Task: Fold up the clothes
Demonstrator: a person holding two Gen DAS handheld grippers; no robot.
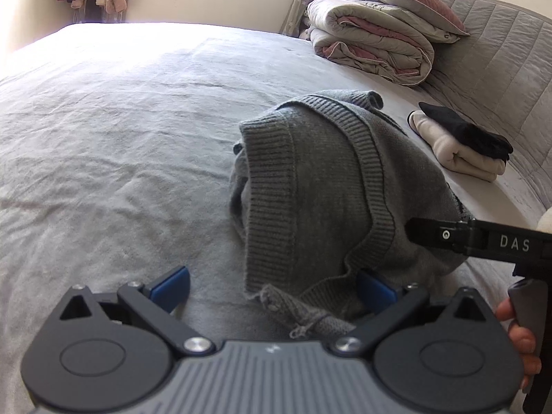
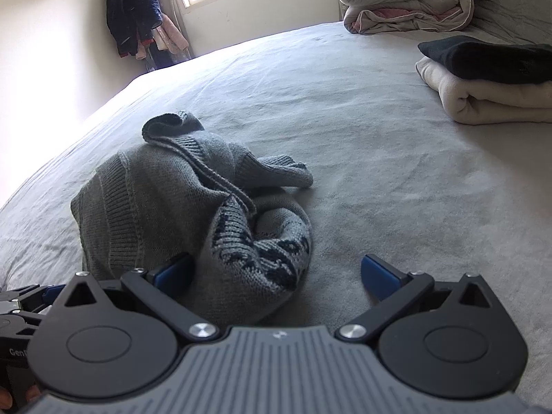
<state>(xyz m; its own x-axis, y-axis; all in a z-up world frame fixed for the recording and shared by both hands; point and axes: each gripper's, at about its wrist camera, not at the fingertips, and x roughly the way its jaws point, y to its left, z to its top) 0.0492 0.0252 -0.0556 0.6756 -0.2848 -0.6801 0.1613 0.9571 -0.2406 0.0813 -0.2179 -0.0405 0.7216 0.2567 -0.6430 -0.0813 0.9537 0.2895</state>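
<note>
A grey knitted sweater (image 1: pixel 310 186) lies crumpled on the grey bed sheet (image 1: pixel 120 138). Its ribbed hem faces the left wrist view. It also shows in the right wrist view (image 2: pixel 165 200), with a dark patterned part near me. My left gripper (image 1: pixel 272 289) is open; a sweater edge lies between its blue fingers and over the right finger. My right gripper (image 2: pixel 276 272) is open, with the patterned part of the sweater lying between its fingers by the left one. The right gripper's body also shows in the left wrist view (image 1: pixel 483 241) beside the sweater.
A folded cream garment with a folded black one on top (image 1: pixel 462 145) lies near the padded headboard (image 1: pixel 500 69), and also shows in the right wrist view (image 2: pixel 490 79). A rolled duvet and pillow (image 1: pixel 376 34) sit at the bed's far corner. Clothes hang by the window (image 2: pixel 134 13).
</note>
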